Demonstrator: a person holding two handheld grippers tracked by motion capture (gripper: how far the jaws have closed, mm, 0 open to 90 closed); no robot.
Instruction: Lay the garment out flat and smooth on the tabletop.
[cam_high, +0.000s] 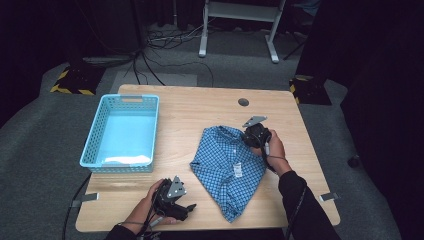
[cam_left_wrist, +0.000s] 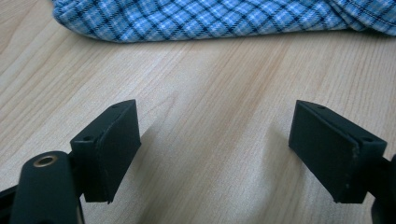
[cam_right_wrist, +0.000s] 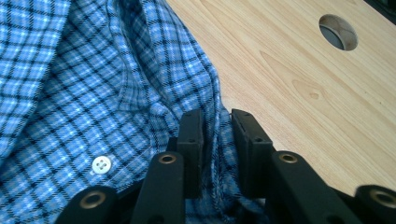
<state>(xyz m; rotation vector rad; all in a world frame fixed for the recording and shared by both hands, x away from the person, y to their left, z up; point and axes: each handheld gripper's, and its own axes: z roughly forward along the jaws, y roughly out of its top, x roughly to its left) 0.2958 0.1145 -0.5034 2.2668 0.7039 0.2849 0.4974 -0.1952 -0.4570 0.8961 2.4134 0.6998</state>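
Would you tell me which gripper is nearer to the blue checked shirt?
Right. The right gripper is on the blue checked shirt, its jaws around a fold at the edge. The left gripper sits open on the table, apart from the shirt.

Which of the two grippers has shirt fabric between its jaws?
The right gripper: a fold of the blue checked shirt runs between its narrow jaws. The left gripper stands wide open over bare table.
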